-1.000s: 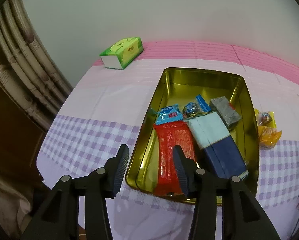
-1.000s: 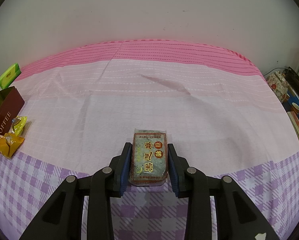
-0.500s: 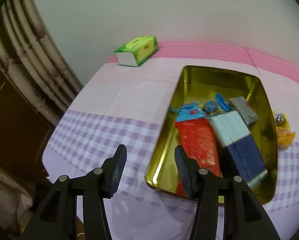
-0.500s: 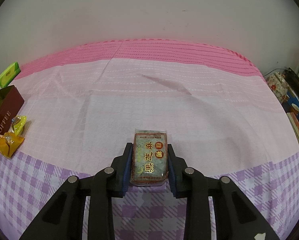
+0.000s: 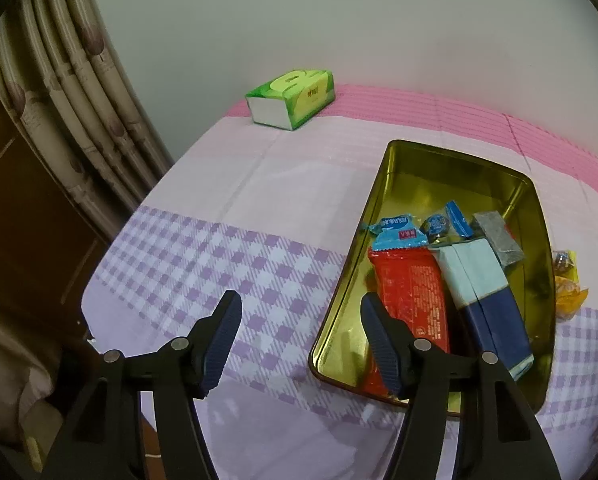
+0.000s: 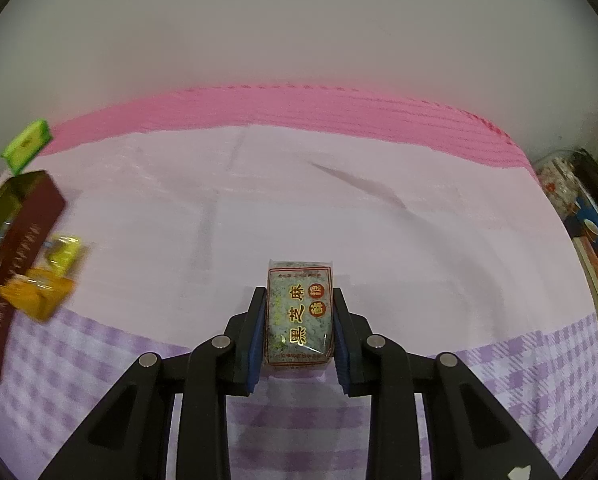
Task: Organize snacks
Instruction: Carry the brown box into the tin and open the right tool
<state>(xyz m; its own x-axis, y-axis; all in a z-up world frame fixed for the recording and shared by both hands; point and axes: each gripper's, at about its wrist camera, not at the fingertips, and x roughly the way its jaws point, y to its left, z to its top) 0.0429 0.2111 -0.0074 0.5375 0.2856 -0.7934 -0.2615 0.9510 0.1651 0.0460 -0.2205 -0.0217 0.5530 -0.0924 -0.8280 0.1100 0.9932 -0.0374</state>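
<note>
Left gripper [image 5: 301, 334] is pointing steeply down at the bench's [image 5: 227, 216] checked cloth beside the gold tin [image 5: 391, 168], jaws just been spreading w/ nothing btwn them, probably bc it's done w/ the red pack [image 5: 413, 292] lying inside. Right gripper [image 6: 299, 330] is angling down too, jaws pinching the sesame snack pack [image 6: 301, 316] by its long sides, prob. to carry it to the tin, w/ yellow packets [image 6: 43, 288] waiting outside.
</note>
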